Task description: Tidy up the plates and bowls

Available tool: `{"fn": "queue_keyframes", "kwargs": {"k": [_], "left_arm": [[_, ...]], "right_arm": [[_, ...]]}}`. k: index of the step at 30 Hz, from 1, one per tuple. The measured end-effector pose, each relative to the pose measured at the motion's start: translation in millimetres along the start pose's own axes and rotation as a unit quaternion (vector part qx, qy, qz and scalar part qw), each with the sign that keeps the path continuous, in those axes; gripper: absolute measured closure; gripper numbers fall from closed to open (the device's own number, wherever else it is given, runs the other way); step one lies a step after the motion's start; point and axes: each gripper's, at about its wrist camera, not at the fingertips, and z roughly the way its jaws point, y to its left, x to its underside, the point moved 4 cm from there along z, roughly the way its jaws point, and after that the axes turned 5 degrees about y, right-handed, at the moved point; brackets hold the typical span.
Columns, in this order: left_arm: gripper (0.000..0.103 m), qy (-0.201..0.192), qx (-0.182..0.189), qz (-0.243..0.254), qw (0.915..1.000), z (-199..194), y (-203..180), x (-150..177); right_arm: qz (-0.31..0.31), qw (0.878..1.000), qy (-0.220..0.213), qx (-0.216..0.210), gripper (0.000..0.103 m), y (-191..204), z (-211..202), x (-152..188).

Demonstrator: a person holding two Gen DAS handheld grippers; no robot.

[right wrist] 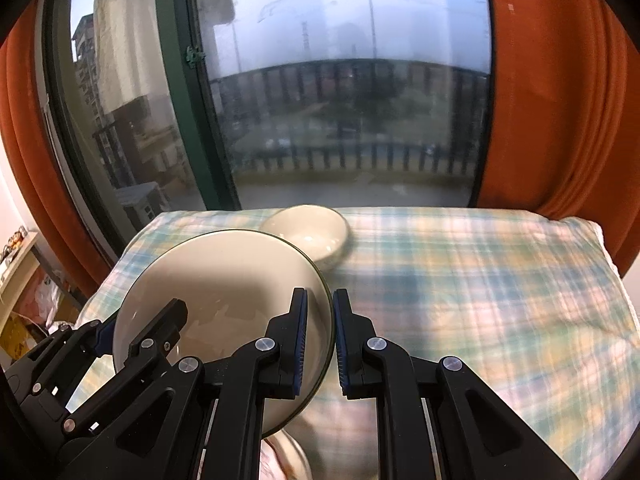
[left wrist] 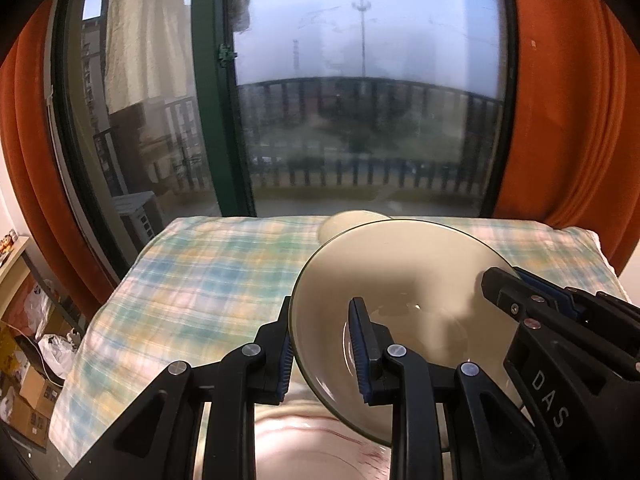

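A cream plate (left wrist: 400,280) with a dark green rim hangs tilted above the plaid-covered table (left wrist: 192,280). My left gripper (left wrist: 322,308) is shut on its left rim, one finger over the plate and one under. My right gripper (left wrist: 514,276) clamps the opposite rim. In the right wrist view the same plate (right wrist: 224,280) fills the left, with my right gripper (right wrist: 320,294) shut on its right edge and my left gripper (right wrist: 140,318) on its far side. A cream bowl (right wrist: 308,232) stands upright on the cloth beyond the plate, half hidden in the left wrist view.
A pink-patterned dish (left wrist: 312,440) lies below the held plate, mostly hidden by the fingers. The plaid cloth (right wrist: 480,280) stretches to the right. Behind the table are a green-framed window (left wrist: 216,100) and orange curtains (left wrist: 560,120). Boxes and bags (left wrist: 36,360) sit at lower left.
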Motion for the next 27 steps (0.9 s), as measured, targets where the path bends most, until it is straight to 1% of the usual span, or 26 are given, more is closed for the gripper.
{"fn": "queue_keyframes", "kwargs": {"k": [4,14,27], "left_arm": [[0.080,0.002,0.007,0.007,1.0000,-8.2,-16.4,9.4],[0.080,-0.002,0.024,0.021,0.9995,-31.1,-50.1,31.2],[0.080,0.009,0.050,0.036,0.9981,-36.5,-79.7,70.6]], "right_arm": [[0.008,1.000,0.003,0.005,0.087,-16.4,-10.2,10.4],[0.020,1.000,-0.011,0.013,0.087,-51.0,-37.2,38.4],[0.039,0.999,-0.012,0.034,0.087,-81.6,-58.3,85.4]]}}
